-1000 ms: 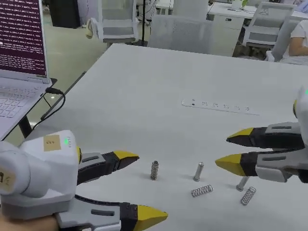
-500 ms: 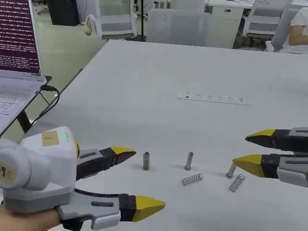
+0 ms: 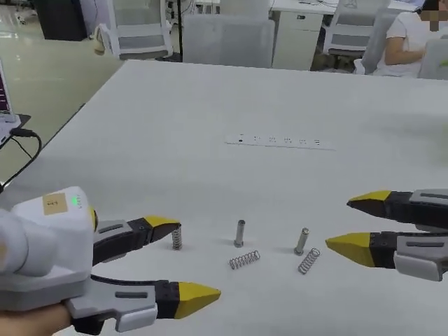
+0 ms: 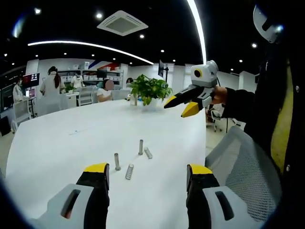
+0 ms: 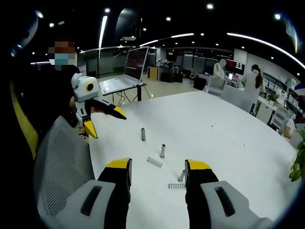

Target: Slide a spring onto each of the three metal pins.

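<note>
Three short metal pins stand in a row on the white table [image 3: 210, 105]. The left pin [image 3: 176, 238] carries a spring. The middle pin [image 3: 239, 233] is bare, and the right pin [image 3: 302, 240] is bare and leans. Two loose springs lie by them, one [image 3: 244, 260] before the middle pin, one [image 3: 309, 260] beside the right pin. My left gripper [image 3: 185, 260] is open, its upper tip close to the sprung pin. My right gripper [image 3: 343, 222] is open, just right of the leaning pin. The right gripper view shows the pins [image 5: 162, 150] and springs [image 5: 153, 161] ahead of its jaws.
A white power strip [image 3: 278, 141] lies flat farther back on the table. A cable [image 3: 21, 133] hangs off the left edge. Office chairs [image 3: 227, 38] and a seated person [image 3: 406, 42] are beyond the far edge. The table's near edge runs beside both grippers.
The head camera has panned right, so the laptop has left the picture. My left gripper has come closer to the sprung pin; my right gripper has drawn back to the right of the leaning pin.
</note>
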`<move>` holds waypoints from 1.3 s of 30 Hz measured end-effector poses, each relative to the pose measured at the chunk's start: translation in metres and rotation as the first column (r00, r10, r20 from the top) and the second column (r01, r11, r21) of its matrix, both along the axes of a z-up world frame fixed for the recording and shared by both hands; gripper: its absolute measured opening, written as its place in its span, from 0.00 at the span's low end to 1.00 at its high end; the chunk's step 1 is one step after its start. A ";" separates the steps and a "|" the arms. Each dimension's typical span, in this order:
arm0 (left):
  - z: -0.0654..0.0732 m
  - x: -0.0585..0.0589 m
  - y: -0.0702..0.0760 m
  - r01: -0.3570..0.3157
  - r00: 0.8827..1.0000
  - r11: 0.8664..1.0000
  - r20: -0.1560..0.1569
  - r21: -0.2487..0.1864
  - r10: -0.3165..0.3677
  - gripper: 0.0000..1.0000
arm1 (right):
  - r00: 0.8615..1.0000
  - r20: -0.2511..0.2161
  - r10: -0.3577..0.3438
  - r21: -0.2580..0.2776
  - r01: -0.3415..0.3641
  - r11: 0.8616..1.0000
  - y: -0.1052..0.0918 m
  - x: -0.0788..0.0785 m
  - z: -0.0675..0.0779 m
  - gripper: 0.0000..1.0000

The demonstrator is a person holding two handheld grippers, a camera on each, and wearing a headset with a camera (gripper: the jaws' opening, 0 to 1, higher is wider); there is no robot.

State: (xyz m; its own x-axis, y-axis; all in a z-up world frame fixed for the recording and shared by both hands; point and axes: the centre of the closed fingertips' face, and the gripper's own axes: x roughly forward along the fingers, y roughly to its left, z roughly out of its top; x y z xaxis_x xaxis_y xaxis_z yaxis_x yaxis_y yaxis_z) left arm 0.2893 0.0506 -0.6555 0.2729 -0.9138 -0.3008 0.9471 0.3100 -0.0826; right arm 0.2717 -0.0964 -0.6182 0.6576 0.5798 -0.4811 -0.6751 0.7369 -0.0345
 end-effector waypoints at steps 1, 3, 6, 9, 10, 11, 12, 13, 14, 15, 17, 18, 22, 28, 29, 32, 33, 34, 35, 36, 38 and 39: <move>-0.002 0.001 -0.003 0.007 1.000 1.000 -0.003 0.003 -0.007 0.61 | 1.000 0.004 -0.003 0.005 0.003 1.000 -0.002 0.000 0.000 0.44; -0.005 0.002 -0.007 0.015 1.000 1.000 -0.004 0.009 -0.015 0.60 | 1.000 0.012 -0.004 0.010 0.004 1.000 -0.005 0.000 0.000 0.44; -0.013 0.007 -0.009 0.022 1.000 1.000 -0.014 0.021 -0.022 0.58 | 1.000 0.018 -0.007 0.030 0.007 1.000 -0.008 0.001 -0.001 0.46; -0.020 0.011 -0.012 0.027 0.999 0.999 -0.022 0.034 -0.026 0.57 | 1.000 0.015 -0.016 0.029 0.016 0.999 -0.011 0.002 -0.005 0.46; -0.023 0.012 -0.014 0.030 0.999 0.999 -0.024 0.041 -0.029 0.56 | 1.000 0.011 -0.019 0.025 0.018 1.000 -0.012 0.002 -0.007 0.46; -0.025 0.013 -0.016 0.039 0.999 0.998 -0.031 0.043 -0.037 0.55 | 1.000 0.009 -0.021 0.024 0.021 0.999 -0.012 0.003 -0.007 0.46; -0.028 0.015 -0.017 0.039 0.999 0.998 -0.031 0.046 -0.038 0.55 | 1.000 0.008 -0.023 0.024 0.022 0.999 -0.013 0.004 -0.007 0.46; -0.031 0.016 -0.018 0.042 0.999 0.998 -0.033 0.050 -0.040 0.55 | 1.000 0.008 -0.025 0.026 0.025 0.999 -0.013 0.004 -0.007 0.46; -0.035 0.018 -0.021 0.045 0.998 0.997 -0.041 0.055 -0.043 0.53 | 1.000 0.008 -0.028 0.027 0.028 0.999 -0.014 0.006 -0.007 0.47; -0.037 0.019 -0.023 0.043 0.998 0.997 -0.044 0.057 -0.041 0.52 | 1.000 0.008 -0.029 0.027 0.029 0.999 -0.014 0.006 -0.007 0.46; -0.045 0.020 -0.028 0.050 0.998 0.996 -0.045 0.074 -0.047 0.51 | 0.999 0.011 -0.032 0.032 0.032 0.999 -0.013 0.007 -0.007 0.46; -0.048 0.021 -0.030 0.053 0.998 0.996 -0.047 0.077 -0.049 0.50 | 0.999 0.009 -0.032 0.032 0.032 0.999 -0.013 0.008 -0.007 0.47; -0.061 0.026 -0.035 0.053 0.997 0.993 -0.052 0.103 -0.048 0.48 | 0.999 0.002 -0.038 0.029 0.038 0.999 -0.014 0.007 -0.012 0.47; -0.077 0.035 -0.042 0.039 0.998 0.991 -0.058 0.127 -0.032 0.44 | 0.998 -0.010 -0.056 0.028 0.056 0.998 -0.019 0.007 -0.017 0.46; -0.078 0.035 -0.043 0.038 0.998 0.991 -0.060 0.129 -0.031 0.43 | 0.998 -0.011 -0.057 0.028 0.057 0.998 -0.019 0.007 -0.018 0.47; -0.085 0.038 -0.047 0.036 0.999 0.987 -0.041 0.155 -0.030 0.39 | 0.998 -0.019 -0.057 0.028 0.057 0.998 -0.019 0.006 -0.021 0.46; -0.087 0.039 -0.048 0.033 0.999 0.987 -0.037 0.157 -0.028 0.37 | 0.998 -0.022 -0.058 0.025 0.059 0.998 -0.020 0.006 -0.022 0.46; -0.088 0.040 -0.050 0.036 0.999 0.987 -0.038 0.156 -0.030 0.34 | 0.998 -0.023 -0.061 0.025 0.062 0.998 -0.021 0.006 -0.023 0.46; -0.089 0.041 -0.052 0.038 0.999 0.987 -0.040 0.157 -0.032 0.33 | 0.998 -0.024 -0.062 0.028 0.063 0.998 -0.021 0.006 -0.023 0.46; -0.091 0.042 -0.055 0.032 0.999 0.987 -0.041 0.160 -0.026 0.30 | 0.998 -0.027 -0.063 0.032 0.064 0.997 -0.021 0.006 -0.024 0.46; -0.097 0.045 -0.058 0.030 0.999 0.985 -0.041 0.171 -0.023 0.27 | 0.997 -0.037 -0.068 0.023 0.069 0.997 -0.023 0.007 -0.028 0.46; -0.100 0.046 -0.059 0.027 0.999 0.984 -0.041 0.175 -0.020 0.26 | 0.997 -0.037 -0.069 0.022 0.069 0.997 -0.024 0.008 -0.028 0.46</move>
State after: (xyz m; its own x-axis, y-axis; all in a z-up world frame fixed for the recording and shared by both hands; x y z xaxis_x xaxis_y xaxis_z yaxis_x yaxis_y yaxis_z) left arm 0.3349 -0.0082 -0.7551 0.2367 -0.8521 -0.4669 0.9515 0.3004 -0.0660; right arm 0.2795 -0.1200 -0.6459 0.6789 0.5448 -0.4921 -0.6231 0.7821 0.0063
